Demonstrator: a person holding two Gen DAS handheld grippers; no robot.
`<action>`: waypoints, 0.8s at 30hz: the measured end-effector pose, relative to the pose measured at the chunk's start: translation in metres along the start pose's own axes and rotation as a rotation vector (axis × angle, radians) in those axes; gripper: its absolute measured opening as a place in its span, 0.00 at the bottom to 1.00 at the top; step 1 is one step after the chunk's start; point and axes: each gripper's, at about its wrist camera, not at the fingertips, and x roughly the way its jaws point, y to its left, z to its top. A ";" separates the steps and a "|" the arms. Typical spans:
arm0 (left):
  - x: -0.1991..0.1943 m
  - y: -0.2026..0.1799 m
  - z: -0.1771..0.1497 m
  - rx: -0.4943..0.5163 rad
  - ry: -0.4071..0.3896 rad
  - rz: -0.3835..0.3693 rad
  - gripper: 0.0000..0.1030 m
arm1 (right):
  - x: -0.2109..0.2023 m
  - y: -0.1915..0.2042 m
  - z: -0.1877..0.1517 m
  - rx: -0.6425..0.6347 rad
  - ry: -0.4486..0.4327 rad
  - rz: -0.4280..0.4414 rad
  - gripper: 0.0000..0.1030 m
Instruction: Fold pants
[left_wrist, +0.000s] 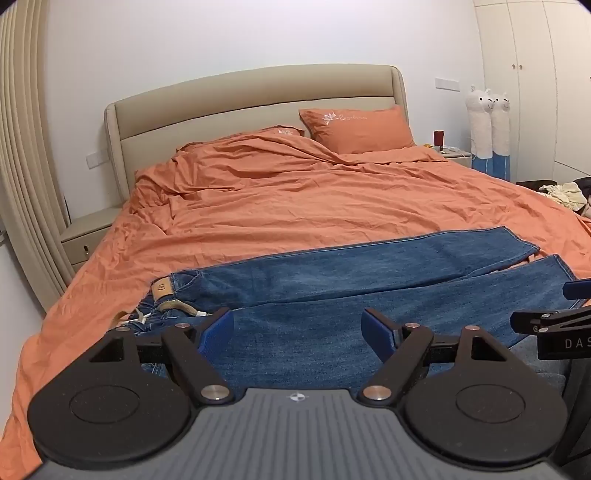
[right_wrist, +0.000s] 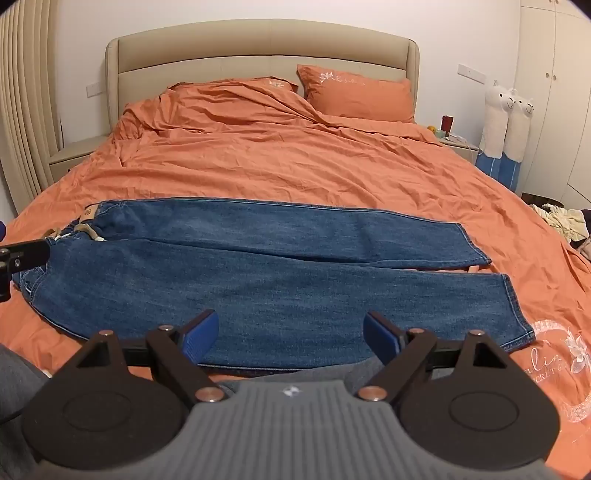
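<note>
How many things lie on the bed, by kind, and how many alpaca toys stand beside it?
Jeans: 1
Orange pillows: 2
Orange duvet cover: 1
Alpaca toys: 2
Total: 6

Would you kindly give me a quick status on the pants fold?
Both tongs, left and right, open and empty. Jeans flat on bed, unfolded. Nothing in the way.
</note>
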 end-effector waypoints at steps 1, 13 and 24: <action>0.000 0.000 0.000 -0.002 0.001 -0.001 0.89 | 0.000 0.000 0.000 -0.001 0.002 -0.001 0.80; 0.000 0.000 0.000 0.001 0.004 0.001 0.89 | -0.001 0.001 0.000 0.000 0.002 0.002 0.80; 0.000 0.003 -0.002 0.005 0.006 0.001 0.89 | -0.004 0.003 -0.001 -0.002 0.000 0.004 0.80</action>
